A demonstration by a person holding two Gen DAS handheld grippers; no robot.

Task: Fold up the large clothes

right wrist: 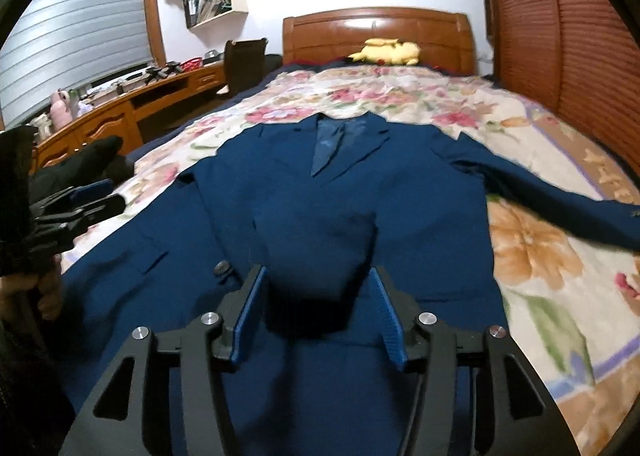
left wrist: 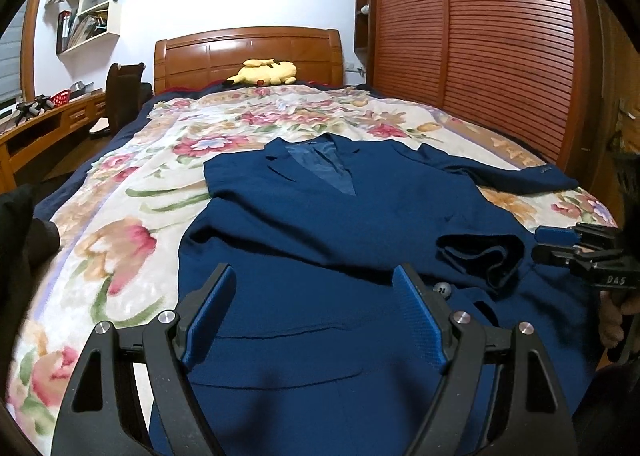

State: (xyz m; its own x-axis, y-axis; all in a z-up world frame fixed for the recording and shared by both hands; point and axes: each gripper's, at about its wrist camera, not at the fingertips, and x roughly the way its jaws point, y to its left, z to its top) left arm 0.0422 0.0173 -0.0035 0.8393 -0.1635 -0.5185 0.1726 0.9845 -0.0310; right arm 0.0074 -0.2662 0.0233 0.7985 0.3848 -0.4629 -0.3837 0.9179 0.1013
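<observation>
Both grippers, left (left wrist: pixel 312 284) and right (right wrist: pixel 316 288), hover with jaws spread and empty over the blue jacket (left wrist: pixel 328 215) on the bed (left wrist: pixel 120 215), its hem cut off at 6 o'clock.

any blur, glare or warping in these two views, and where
Left wrist view: sharp on the blue jacket, fisheye bends the wardrobe slats, dark vignette corners. Right wrist view: softer, with motion smear on the outstretched sleeve and floral blanket; glare patch on the headboard; a dark shadow sits between the right gripper fingers.
</observation>
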